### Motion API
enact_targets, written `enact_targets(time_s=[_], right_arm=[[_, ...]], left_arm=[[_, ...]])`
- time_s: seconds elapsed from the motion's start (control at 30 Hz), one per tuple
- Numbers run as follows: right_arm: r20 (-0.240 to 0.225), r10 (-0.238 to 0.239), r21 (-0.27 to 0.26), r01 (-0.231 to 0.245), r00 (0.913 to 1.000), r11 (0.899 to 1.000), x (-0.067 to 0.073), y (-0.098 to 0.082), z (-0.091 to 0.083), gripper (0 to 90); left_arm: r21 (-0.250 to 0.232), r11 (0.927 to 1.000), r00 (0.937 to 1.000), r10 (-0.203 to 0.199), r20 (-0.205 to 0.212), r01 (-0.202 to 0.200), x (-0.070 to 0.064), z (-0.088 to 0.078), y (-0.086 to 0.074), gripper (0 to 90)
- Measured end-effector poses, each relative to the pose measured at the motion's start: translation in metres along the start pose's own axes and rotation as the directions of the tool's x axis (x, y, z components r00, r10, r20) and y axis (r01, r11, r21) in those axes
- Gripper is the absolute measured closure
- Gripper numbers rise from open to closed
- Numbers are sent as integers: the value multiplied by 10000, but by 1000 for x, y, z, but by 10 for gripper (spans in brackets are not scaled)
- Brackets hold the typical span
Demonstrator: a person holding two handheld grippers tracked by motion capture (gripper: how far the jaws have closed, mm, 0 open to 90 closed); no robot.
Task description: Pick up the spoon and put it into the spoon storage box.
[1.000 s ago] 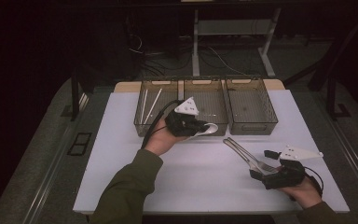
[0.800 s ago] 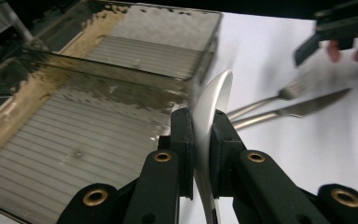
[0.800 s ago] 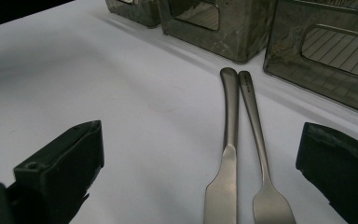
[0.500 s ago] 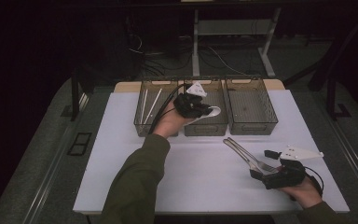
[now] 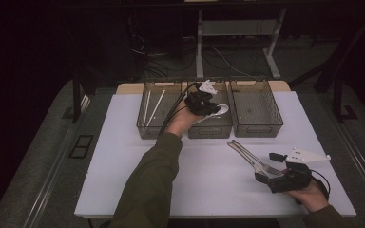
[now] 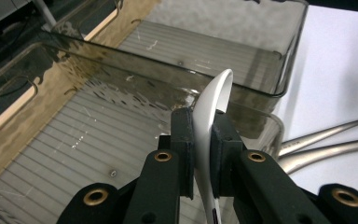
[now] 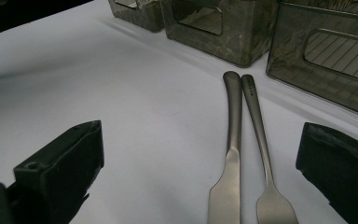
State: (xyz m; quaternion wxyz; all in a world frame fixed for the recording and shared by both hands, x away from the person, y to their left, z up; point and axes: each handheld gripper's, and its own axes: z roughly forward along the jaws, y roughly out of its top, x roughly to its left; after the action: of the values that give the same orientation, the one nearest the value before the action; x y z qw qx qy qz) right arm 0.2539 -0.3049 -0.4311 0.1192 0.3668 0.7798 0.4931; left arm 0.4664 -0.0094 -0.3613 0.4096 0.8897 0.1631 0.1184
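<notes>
Carried up-frame since the earlier frame, the white spoon (image 6: 213, 121), pinched by the left gripper (image 5: 204, 102), hangs over the middle of three bins (image 5: 210, 128) at upper centre. Lower right, the right gripper (image 7: 200, 186) gapes around one knife (image 7: 230, 154) and one fork (image 7: 263, 149) on the desk (image 5: 123, 161).

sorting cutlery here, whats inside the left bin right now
The left bin holds two thin white sticks lying lengthwise. Its right side is partly covered by the left gripper's cable and the person's hand, so anything there cannot be seen.
</notes>
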Motion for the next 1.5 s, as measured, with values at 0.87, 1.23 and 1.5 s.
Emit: enact_targets(time_s=[0.87, 1.23, 1.5], right_arm=[[8, -89, -8, 89, 10000, 10000, 0, 0, 0, 9], [20, -47, -10, 47, 10000, 10000, 0, 0, 0, 9], [41, -51, 14, 51, 10000, 10000, 0, 0, 1, 9]], left_arm=[[600, 9977, 9995, -318, 23, 317, -3, 11, -7, 723], [-146, 9963, 9956, -844, 415, 850, -11, -9, 0, 546], [-522, 9951, 9928, -789, 903, 838, -28, -32, -4, 465]])
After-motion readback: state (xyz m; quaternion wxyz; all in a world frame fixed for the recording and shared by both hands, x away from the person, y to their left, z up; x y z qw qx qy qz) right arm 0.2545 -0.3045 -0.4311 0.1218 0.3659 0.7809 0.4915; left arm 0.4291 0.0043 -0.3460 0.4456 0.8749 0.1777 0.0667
